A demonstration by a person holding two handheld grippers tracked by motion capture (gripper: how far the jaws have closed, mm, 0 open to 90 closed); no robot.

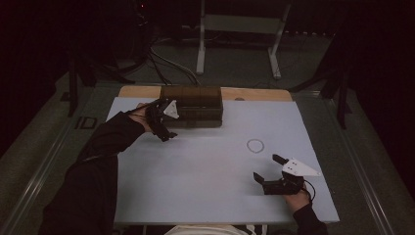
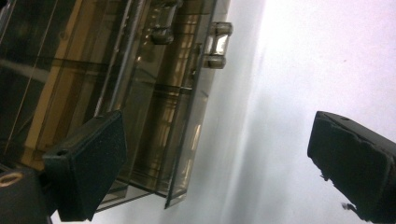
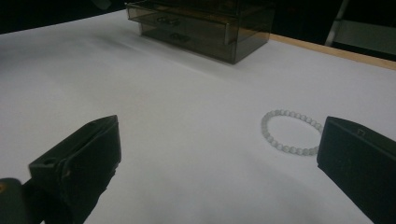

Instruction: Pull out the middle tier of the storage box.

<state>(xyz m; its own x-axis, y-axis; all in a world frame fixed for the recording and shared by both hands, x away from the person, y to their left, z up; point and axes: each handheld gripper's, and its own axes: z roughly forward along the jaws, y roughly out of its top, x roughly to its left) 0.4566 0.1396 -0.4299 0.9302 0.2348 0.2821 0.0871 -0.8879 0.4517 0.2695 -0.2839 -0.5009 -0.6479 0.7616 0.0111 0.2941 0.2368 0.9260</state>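
Two drawers are seen in the smoky drawer box at twelve o'clock on the worktop; contents cannot be told. The left gripper is held wide beside it, the right gripper wide, empty, near the bead bracelet.

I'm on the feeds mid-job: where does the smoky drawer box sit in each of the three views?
High view: drawer box at the table's far edge, left of centre, left gripper at its front left corner.
Left gripper view: upper left, a drawer knob near the top.
Right gripper view: top centre, beyond the bead bracelet.
Shared landmark: the white table sheet.
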